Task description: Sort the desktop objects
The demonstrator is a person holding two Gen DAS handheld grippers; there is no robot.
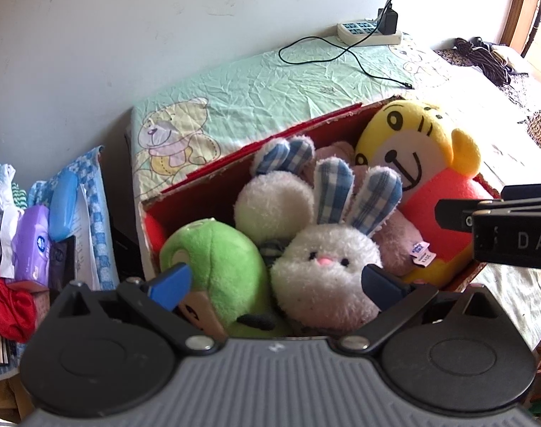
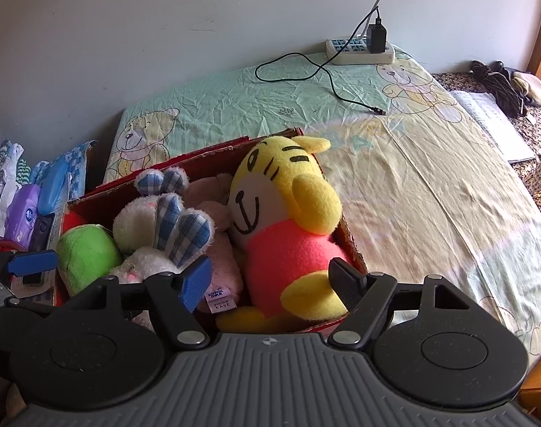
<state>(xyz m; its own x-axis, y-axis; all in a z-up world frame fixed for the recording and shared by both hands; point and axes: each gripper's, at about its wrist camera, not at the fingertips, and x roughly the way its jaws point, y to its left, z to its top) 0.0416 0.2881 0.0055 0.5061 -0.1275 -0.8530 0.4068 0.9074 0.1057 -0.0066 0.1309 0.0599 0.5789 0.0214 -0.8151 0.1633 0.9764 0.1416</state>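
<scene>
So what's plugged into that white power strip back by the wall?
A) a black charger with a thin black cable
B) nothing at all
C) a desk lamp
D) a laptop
A: a black charger sits in the white power strip, and its thin black cable trails loose across the green bear-print sheet, its free end plugged into nothing.
</scene>
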